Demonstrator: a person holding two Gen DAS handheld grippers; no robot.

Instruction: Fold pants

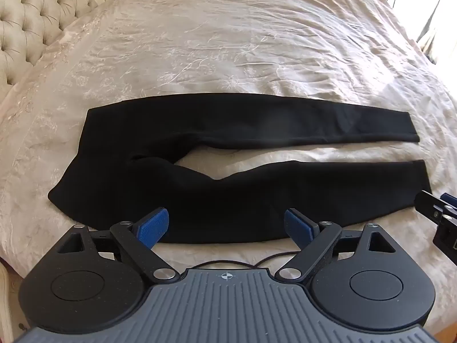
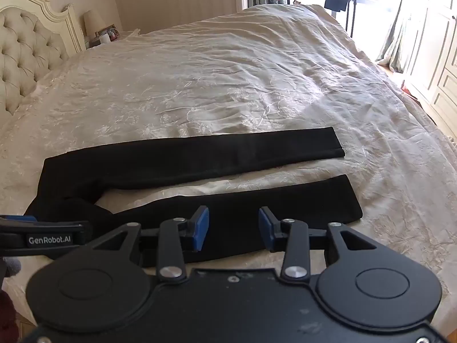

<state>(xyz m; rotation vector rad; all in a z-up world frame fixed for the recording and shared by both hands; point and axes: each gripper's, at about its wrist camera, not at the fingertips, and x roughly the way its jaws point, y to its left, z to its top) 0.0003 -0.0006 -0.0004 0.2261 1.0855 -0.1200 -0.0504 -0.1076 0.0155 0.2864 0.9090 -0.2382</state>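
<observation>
- Left wrist view: my left hand-held gripper (image 1: 225,227) stands wide apart with nothing between its blue pads, poised over the near edge of the pants (image 1: 177,154), around the hip and thigh of the nearer leg.
- The black pants lie flat across the middle of the frame on the bed (image 1: 228,43), waist at centre left, both legs running toward the right, a gap of bedspread between them.
- Risk as I judge it: closing here could pinch the cream bedspread along with the cloth, or catch only the top layer, so the fold would drag and skew.
- Room: the bedspread is bare across the whole upper half; the tufted headboard (image 1: 31,20) sits in the upper left, well apart. My right hand-held gripper (image 1: 441,217) pokes in at the right edge, near the nearer hem.
- Right wrist view: my right hand-held gripper (image 2: 233,228) is partly spread, empty, over the lower part of the nearer leg.
- Risk: the left gripper's body sits at lower left, close by; lifting unevenly could twist the leg.
- Room: the bed's edge falls away at far right; the upper frame is free bedspread.
</observation>
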